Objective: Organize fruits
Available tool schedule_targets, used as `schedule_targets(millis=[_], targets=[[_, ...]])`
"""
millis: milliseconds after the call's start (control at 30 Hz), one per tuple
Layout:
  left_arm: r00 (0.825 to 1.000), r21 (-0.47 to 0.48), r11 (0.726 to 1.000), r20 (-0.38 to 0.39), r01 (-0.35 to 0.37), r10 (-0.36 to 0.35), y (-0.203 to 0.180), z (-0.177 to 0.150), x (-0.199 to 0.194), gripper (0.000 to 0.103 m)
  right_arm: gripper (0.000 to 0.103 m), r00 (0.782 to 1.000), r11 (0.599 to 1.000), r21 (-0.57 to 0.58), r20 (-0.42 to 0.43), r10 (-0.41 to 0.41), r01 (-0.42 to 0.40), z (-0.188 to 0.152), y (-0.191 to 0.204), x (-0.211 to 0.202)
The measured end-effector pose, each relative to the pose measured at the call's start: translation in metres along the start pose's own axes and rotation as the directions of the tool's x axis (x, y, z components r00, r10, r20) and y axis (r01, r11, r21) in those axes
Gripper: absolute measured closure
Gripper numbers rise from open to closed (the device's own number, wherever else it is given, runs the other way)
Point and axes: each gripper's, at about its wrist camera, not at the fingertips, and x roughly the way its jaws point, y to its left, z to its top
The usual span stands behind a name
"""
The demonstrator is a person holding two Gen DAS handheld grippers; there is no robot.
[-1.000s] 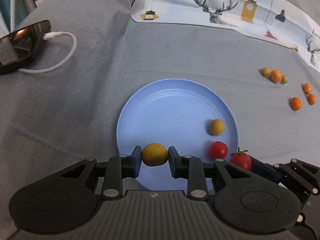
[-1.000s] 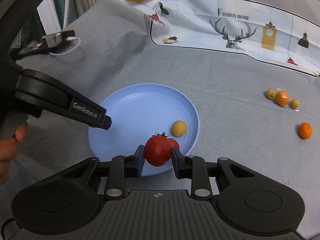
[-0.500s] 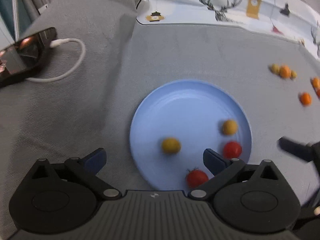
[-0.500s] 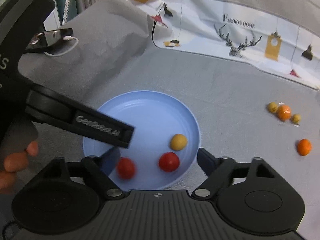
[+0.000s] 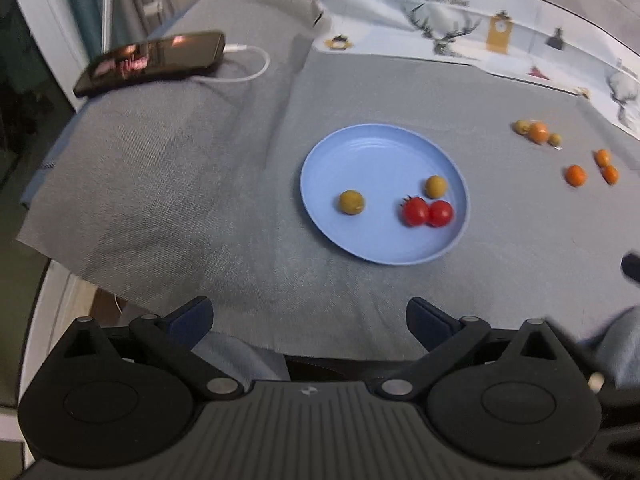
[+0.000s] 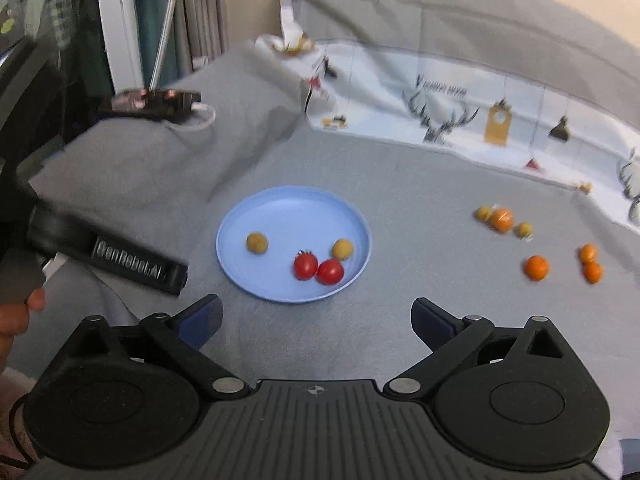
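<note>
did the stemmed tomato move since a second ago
Yes. The stemmed tomato left the right gripper and now lies on the blue plate, touching the other tomato.

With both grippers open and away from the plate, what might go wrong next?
1. The round fruits on the plate could roll if its rim is bumped.
2. The two green fruits touch an orange; grabbing one may scatter the rest.
3. Both views are blurred, so aiming the right gripper may be off.

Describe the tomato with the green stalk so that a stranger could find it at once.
Find the round blue plate in the middle of the grey cloth. Two red tomatoes touch near its front right rim. Take the left one, the stalked tomato; the plain tomato beside it shows no green stalk.
</note>
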Motion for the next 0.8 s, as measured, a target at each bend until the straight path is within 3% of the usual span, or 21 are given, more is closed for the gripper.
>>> schedule_targets(millis=[333, 800], targets=[[0.995, 0.08, 0.997, 0.103, 0.007, -0.015, -0.023, -0.026, -0.044, 0.0, 0.001, 0.993, 0.999, 0.024, 0.106, -0.048, 0.046, -0.014, -0.003, -0.05], [0.985, 0.079, 0.997, 0.174, -0.018, 0.004, -0.026, -0.039, -0.075, 0.0, 0.001, 0.98, 0.999, 0.028, 0.191, -0.048, 0.043, -0.024, -0.001, -0.085]])
